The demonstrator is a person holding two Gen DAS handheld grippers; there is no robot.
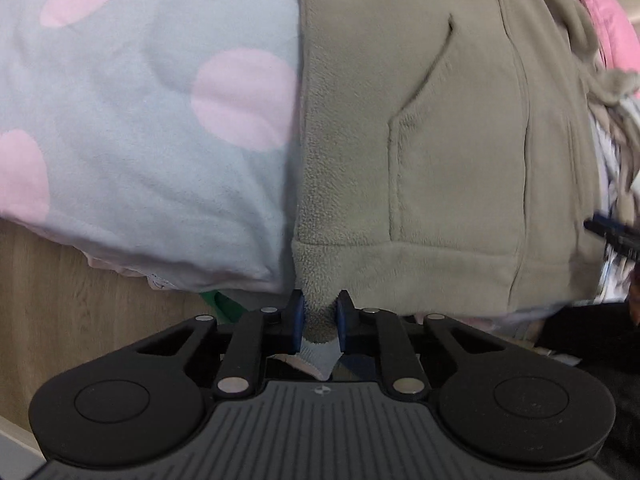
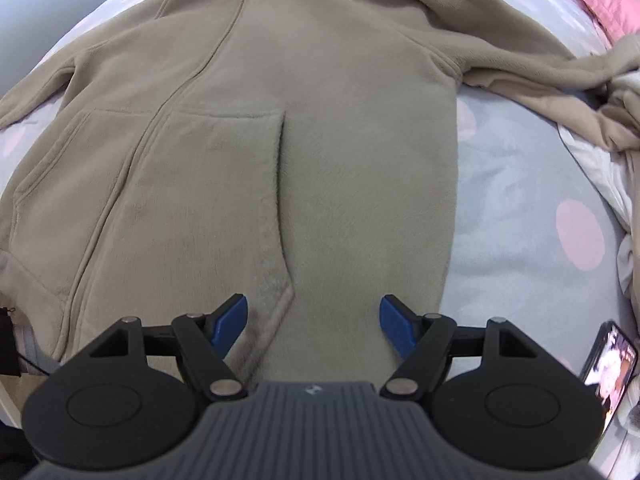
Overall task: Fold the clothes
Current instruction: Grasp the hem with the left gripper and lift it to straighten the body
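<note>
A tan fleece zip hoodie (image 2: 280,128) lies spread front-up on a grey blanket with pink dots (image 2: 516,216). In the left wrist view my left gripper (image 1: 319,318) is shut on the bottom-left hem corner of the hoodie (image 1: 440,140), with a bunch of fleece pinched between the blue pads. In the right wrist view my right gripper (image 2: 313,322) hangs open over the bottom hem, right of the pocket slit, with only flat fleece below its spread fingers. One sleeve runs off to the upper right.
The blanket (image 1: 140,120) drapes over the bed's edge above a wooden floor (image 1: 60,312). A lit phone (image 2: 610,358) lies at the lower right. Pink bedding (image 2: 604,4) and crumpled cream and tan clothes (image 2: 616,128) sit at the right.
</note>
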